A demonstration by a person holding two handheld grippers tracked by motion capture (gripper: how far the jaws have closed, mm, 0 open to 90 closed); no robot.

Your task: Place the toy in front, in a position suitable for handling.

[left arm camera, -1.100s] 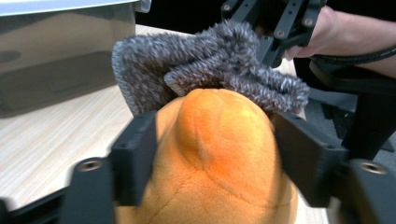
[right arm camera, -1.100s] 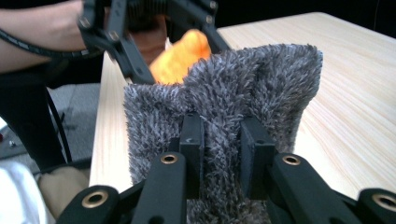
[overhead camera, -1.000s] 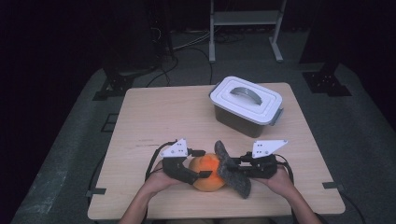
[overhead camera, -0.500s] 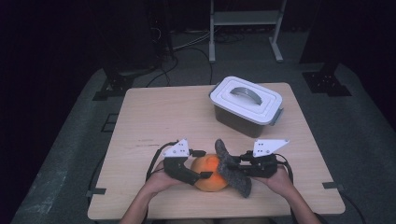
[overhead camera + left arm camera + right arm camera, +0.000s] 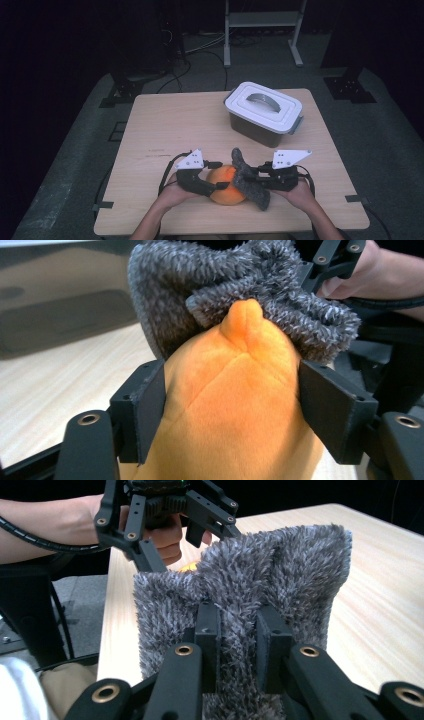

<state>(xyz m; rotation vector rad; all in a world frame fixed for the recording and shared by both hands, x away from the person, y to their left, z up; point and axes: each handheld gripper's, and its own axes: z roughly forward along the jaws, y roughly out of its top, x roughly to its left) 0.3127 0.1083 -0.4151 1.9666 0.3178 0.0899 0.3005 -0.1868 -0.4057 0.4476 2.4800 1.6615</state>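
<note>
Behind grey cloth (image 5: pixel 240 595) — orange plush (image 5: pixel 191 566), mostly hidden

A light wooden table (image 5: pixel 170 125) stands on grey carpet (image 5: pixel 65 175), its top mostly bare. Toward the far right sits a storage box (image 5: pixel 263 114) with a white lid (image 5: pixel 263 106) and grey handle. At the near edge an orange plush toy (image 5: pixel 227 185) rests on the wood, a grey fuzzy cloth (image 5: pixel 250 181) against it.

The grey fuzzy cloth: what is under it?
The grey fuzzy cloth lies draped over the far end of the orange plush toy, whose tip pokes out. How much of the plush it covers stays hidden.
</note>
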